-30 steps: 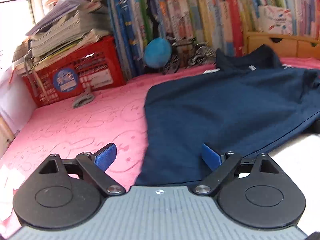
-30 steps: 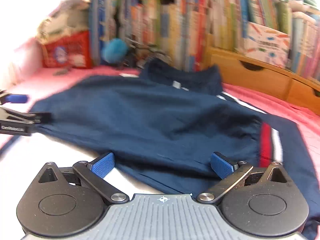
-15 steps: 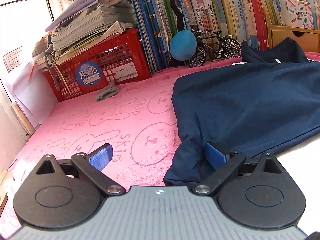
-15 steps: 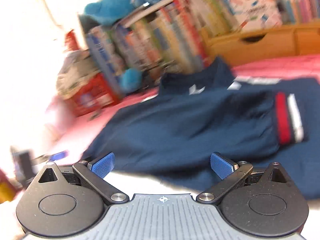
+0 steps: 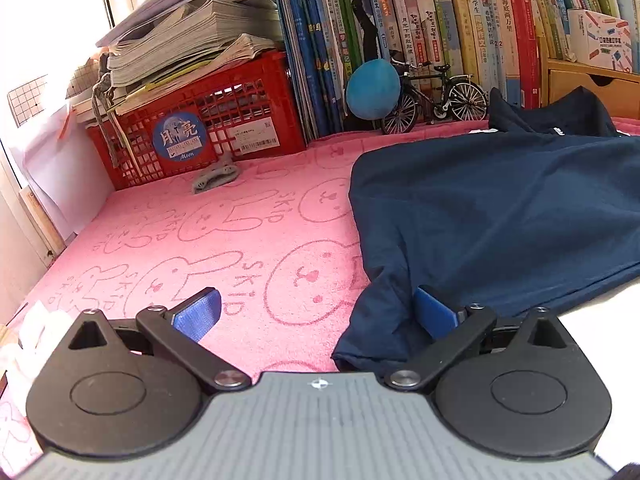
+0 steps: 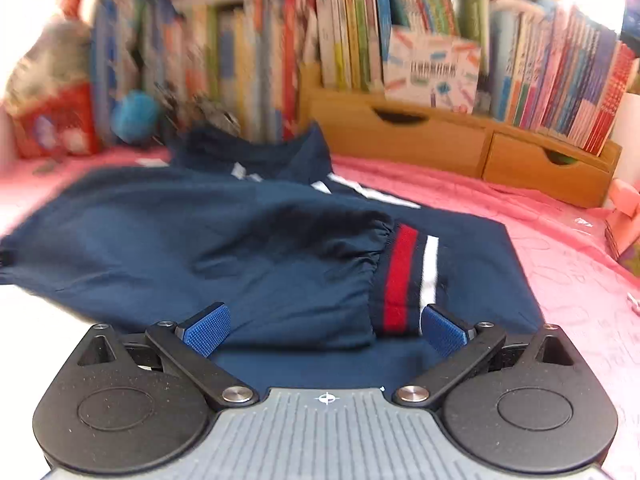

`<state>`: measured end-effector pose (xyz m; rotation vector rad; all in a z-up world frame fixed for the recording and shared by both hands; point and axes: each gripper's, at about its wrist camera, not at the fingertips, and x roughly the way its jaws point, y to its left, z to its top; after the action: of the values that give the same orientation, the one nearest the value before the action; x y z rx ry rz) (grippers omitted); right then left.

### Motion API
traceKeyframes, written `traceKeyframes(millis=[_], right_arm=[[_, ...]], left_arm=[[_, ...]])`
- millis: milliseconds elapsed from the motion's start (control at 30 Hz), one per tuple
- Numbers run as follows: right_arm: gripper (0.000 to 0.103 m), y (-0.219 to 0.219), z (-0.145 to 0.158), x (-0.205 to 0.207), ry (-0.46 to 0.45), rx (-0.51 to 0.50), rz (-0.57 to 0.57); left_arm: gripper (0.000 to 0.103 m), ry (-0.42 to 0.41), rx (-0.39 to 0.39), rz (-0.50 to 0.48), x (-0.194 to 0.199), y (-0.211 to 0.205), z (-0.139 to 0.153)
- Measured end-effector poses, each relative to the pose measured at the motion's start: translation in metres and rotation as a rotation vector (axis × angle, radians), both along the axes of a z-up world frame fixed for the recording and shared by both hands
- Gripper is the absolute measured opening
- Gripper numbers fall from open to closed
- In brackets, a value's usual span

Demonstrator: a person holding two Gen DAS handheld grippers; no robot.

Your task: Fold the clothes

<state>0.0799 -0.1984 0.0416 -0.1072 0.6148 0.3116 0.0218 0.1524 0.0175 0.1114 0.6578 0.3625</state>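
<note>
A navy jacket (image 5: 500,208) lies spread on a pink bunny-print cover (image 5: 208,248). Its near left corner bunches up between the fingers of my left gripper (image 5: 316,314), which is open; the right blue pad (image 5: 434,314) rests against the cloth. In the right wrist view the jacket (image 6: 240,248) has a sleeve folded across the body, ending in a red and white striped cuff (image 6: 404,276). My right gripper (image 6: 326,330) hovers open over the lower hem, cuff just ahead of its right pad. The view is blurred.
A red crate (image 5: 208,132) stacked with papers, a row of books (image 5: 420,32), a blue ball (image 5: 373,89) and a toy bicycle (image 5: 434,98) line the back. Wooden drawers (image 6: 460,148) stand at back right. A small grey item (image 5: 214,176) lies by the crate.
My left gripper has shifted left to the jacket's near corner, which now bunches between its fingers. My right gripper swung back right and closer, now over the hem beside the striped cuff.
</note>
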Motion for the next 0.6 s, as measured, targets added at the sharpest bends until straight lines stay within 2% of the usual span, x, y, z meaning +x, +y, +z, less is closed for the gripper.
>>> traceKeyframes(millis=[67,167,267,367,400,533,600], right_arm=[[0.103,-0.023,0.010,-0.036,-0.061,0.026,0.041],[0.103,-0.064,0.024,-0.100,-0.165,0.059,0.086],[0.103,-0.100,0.030,-0.162,-0.193,0.067,0.090],[0.103,-0.123,0.023,-0.216,-0.146,0.100,0.071],[0.103,-0.129,0.021,-0.232,-0.116,0.123,0.067],[0.103,-0.140,0.012,-0.273,0.049,0.190,0.087],[0.103,-0.137,-0.003,-0.280,0.104,0.175,0.113]], left_arm=[[0.099,-0.045,-0.099,-0.055,-0.032,-0.006,0.012],[0.102,-0.156,-0.253,-0.209,-0.100,-0.020,0.031],[0.103,-0.204,-0.368,-0.345,-0.169,-0.033,0.041],[0.103,-0.174,-0.523,-0.430,-0.224,-0.042,0.035],[0.103,-0.151,-0.548,-0.434,-0.237,-0.045,0.031],[0.103,-0.029,-0.545,-0.379,-0.265,-0.053,0.013],[0.103,0.000,-0.573,-0.355,-0.266,-0.050,0.002]])
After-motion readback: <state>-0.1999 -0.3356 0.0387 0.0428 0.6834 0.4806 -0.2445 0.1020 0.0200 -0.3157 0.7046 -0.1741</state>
